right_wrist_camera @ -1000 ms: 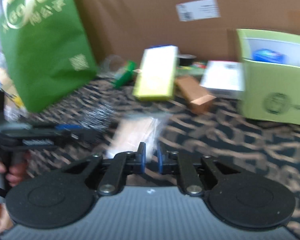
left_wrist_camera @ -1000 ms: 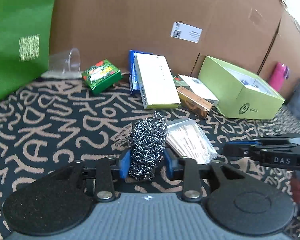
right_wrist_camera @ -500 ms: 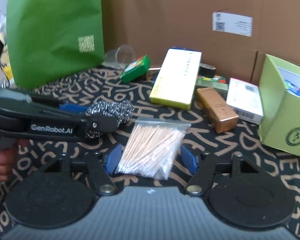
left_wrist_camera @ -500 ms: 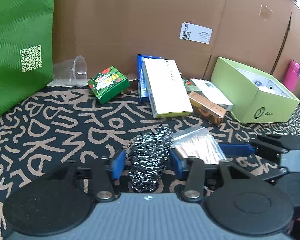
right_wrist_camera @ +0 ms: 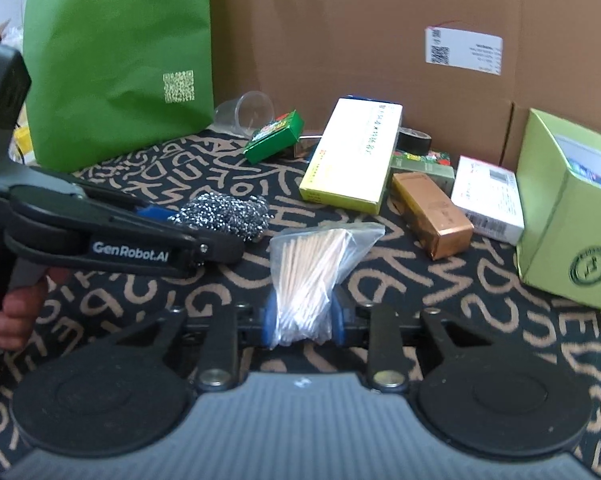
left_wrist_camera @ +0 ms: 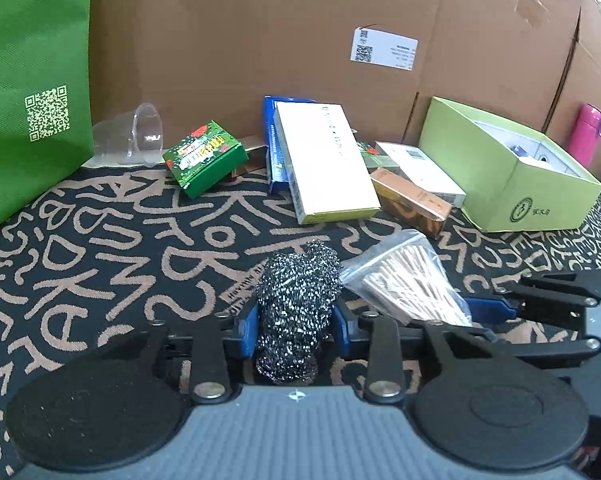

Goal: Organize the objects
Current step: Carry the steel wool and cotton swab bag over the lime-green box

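A steel wool scourer [left_wrist_camera: 300, 280] lies on the black patterned cloth [left_wrist_camera: 100, 260]. My left gripper [left_wrist_camera: 295, 330] has its jaws closing, and both blue pads press the scourer's sides. Just right of it lies a clear bag of cotton swabs [right_wrist_camera: 312, 272], also visible as the bag [left_wrist_camera: 404, 280] in the left wrist view. The jaws of my right gripper [right_wrist_camera: 303, 322] are closing too, and they pinch the near end of the bag. The right wrist view shows the scourer [right_wrist_camera: 224, 216] from the side, held in the left tool, with a hand [right_wrist_camera: 12, 312] on the handle.
Cardboard walls [left_wrist_camera: 260, 40] close off the back. A green bag [left_wrist_camera: 28, 80] stands at the left. Along the back lie a tipped clear cup [left_wrist_camera: 140, 136], a small green box [left_wrist_camera: 204, 156], a long white box [left_wrist_camera: 328, 168], a copper box [left_wrist_camera: 410, 202] and an open lime box [left_wrist_camera: 520, 192].
The right jaws, shut and empty a second ago, spread around the swab bag and have now closed on it. The left jaws widened off the scourer, then closed back onto it.
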The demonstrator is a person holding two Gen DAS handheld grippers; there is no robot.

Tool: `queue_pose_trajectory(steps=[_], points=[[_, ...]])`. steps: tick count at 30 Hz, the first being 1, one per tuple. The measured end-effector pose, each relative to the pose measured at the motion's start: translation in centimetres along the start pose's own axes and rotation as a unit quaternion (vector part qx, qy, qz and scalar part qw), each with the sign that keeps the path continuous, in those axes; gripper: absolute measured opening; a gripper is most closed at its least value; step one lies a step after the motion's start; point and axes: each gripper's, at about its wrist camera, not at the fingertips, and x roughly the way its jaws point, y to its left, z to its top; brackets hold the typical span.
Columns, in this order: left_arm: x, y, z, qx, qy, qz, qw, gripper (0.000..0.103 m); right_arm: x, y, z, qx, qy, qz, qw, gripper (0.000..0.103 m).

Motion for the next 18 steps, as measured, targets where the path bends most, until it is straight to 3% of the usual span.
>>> queue_pose_trajectory(steps=[10, 18], points=[[-1.5, -4.4, 1.8, 0.030, -0.012, -0.051, 0.9982, 0.037, -6.4, -4.2, -0.6, 0.043, -0.051, -0.007, 0.998, 0.027], [-1.2, -12.2, 7.0, 0.067, -0.055, -0.123, 0.9886, 0.037, -12.8, -10.3, 0.9, 0.061, -0.123, -0.087, 0.987, 0.027]])
